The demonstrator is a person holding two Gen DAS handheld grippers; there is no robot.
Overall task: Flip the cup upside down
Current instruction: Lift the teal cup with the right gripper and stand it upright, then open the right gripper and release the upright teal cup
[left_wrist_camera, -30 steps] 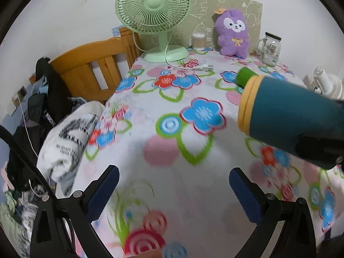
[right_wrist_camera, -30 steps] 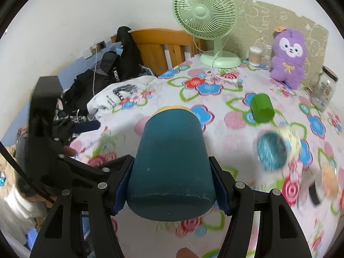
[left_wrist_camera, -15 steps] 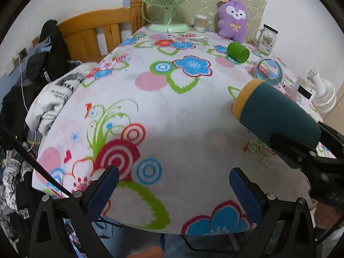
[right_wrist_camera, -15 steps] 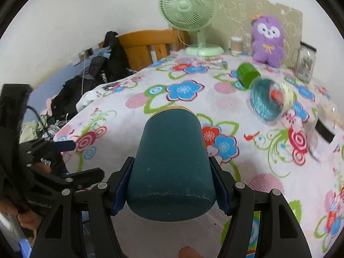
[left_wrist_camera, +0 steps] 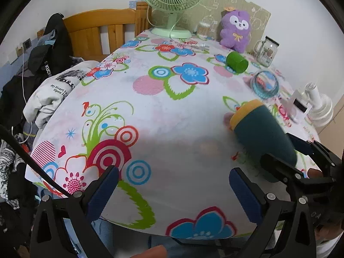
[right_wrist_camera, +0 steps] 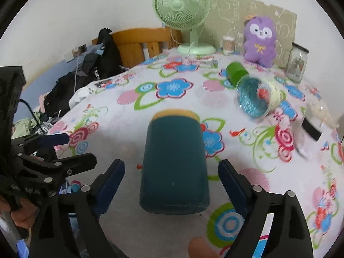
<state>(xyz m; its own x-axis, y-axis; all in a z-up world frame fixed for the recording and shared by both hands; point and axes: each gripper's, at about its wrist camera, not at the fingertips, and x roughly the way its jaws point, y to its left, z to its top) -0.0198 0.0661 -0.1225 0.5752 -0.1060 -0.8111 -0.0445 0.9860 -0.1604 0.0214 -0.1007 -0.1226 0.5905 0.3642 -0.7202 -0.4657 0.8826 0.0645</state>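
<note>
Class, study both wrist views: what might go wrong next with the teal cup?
1. The right gripper has its fingers open, clear of the teal cup, which looks tilted with its yellow rim down; it may topple and roll.
2. A rolling cup might strike the glass jar lying nearby.

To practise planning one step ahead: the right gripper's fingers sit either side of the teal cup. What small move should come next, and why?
Probably shut the right gripper on the cup. Its fingers stand open with gaps on both sides, and the cup leans with its yellow rim pointing away, not standing rim-down on the table. Whether the rim touches the cloth is unclear.
</note>
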